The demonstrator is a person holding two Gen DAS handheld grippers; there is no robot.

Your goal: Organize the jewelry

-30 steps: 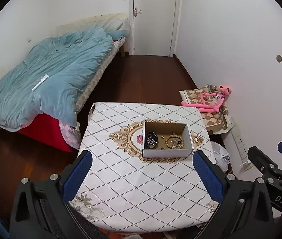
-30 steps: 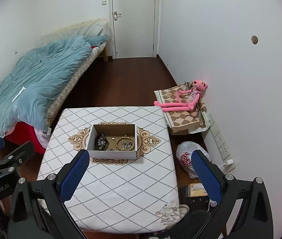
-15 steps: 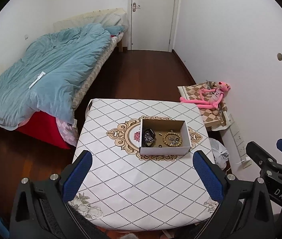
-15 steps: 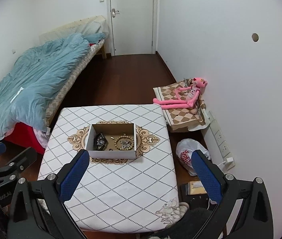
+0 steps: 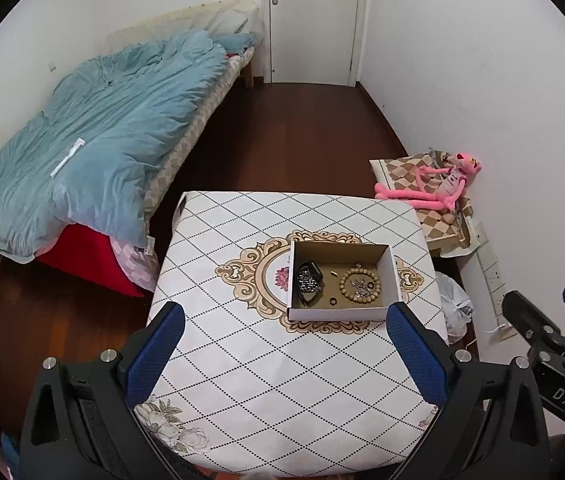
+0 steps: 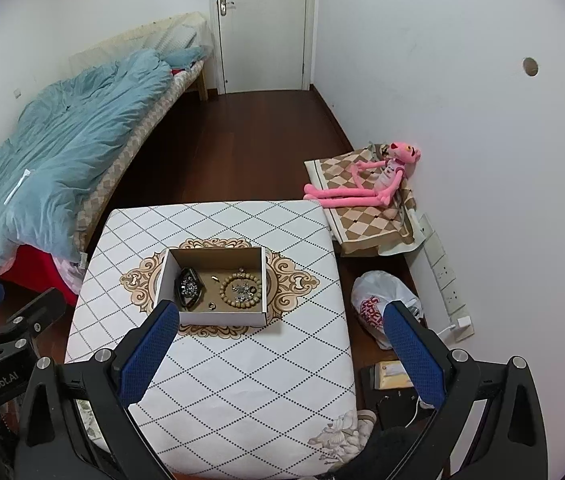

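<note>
An open cardboard box (image 5: 386, 258) (image 6: 214, 318) stands on the white patterned table (image 5: 242, 360) (image 6: 242, 380). In it lie a wooden bead bracelet (image 5: 346, 290) (image 6: 228, 297), a dark watch with a metal chain (image 5: 309, 282) (image 6: 188, 286), a small ring (image 5: 333, 301) (image 6: 212, 306) and small metal pieces. My left gripper (image 5: 282, 356) is open and empty, well above the table's near half. My right gripper (image 6: 278, 356) is open and empty, high above the table's near right part. Each gripper shows at the edge of the other's view.
A bed with a blue duvet (image 5: 94, 152) stands left. A pink plush toy (image 5: 438, 188) lies on a checked cushion against the right wall. A plastic bag (image 6: 382, 304) sits on the floor right of the table. A shut white door (image 5: 314, 20) is at the back.
Both grippers have risen and drawn back from the table; the box looks smaller and farther. Both stay open and empty.
</note>
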